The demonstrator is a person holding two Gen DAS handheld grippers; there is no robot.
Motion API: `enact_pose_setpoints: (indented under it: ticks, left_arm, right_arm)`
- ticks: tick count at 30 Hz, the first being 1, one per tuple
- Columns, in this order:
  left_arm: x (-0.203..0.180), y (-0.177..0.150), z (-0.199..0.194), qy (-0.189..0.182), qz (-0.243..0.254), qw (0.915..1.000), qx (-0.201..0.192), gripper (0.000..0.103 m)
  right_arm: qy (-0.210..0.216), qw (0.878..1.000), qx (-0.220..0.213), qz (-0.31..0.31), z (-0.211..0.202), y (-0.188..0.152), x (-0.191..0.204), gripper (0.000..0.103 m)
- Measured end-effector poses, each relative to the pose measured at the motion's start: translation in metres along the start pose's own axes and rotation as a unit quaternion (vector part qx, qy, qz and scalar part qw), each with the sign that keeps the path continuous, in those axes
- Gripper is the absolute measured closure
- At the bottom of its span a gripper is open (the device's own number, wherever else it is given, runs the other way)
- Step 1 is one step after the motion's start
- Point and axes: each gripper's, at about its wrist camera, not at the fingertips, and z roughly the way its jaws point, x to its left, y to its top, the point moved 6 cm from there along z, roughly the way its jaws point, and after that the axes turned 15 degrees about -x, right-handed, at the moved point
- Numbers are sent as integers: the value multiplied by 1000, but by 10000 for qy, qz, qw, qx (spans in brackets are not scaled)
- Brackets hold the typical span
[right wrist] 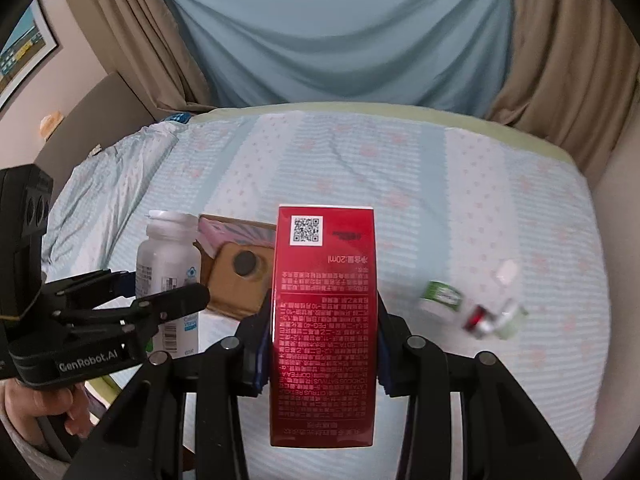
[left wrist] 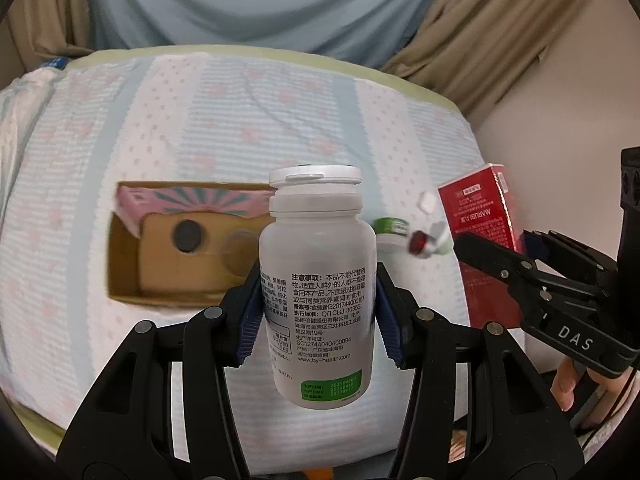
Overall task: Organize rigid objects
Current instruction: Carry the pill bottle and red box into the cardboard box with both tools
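Observation:
My left gripper is shut on a white pill bottle with printed text and a green patch, held upright above the bed. My right gripper is shut on a red carton with a QR code, held upright. Each gripper shows in the other's view: the right gripper with the red carton at the right of the left wrist view, the left gripper with the bottle at the left of the right wrist view. An open cardboard box lies on the bed beyond the bottle.
The box holds a pink packet and a brown item with a dark disc. A small green-and-white jar and a red-capped small bottle lie on the patterned bedspread. Curtains hang behind the bed.

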Motion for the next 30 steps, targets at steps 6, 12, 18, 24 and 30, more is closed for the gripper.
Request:
enact_pose_setpoints:
  ticks: [6, 12, 18, 24, 30]
  left_arm:
    - [87, 16, 27, -20, -32, 9994, 356, 56]
    - [148, 16, 75, 55, 80, 9973, 723, 56]
    - [189, -6, 123, 136, 19, 9939, 1094, 56]
    - [210, -32, 154, 90, 18, 9909, 1343, 56]
    - [223, -46, 174, 174, 47, 9886, 1497, 56]
  right_arm:
    - [-111, 9991, 270, 299, 70, 7, 55, 65]
    - [-115, 9942, 703, 801, 140, 1, 76, 65]
    - [-104, 9821, 1255, 1401, 206, -29, 79, 65]
    - [-141, 9724, 1640, 1652, 253, -56, 80, 65]
    - [-57, 9676, 1820, 1749, 274, -73, 86, 65]
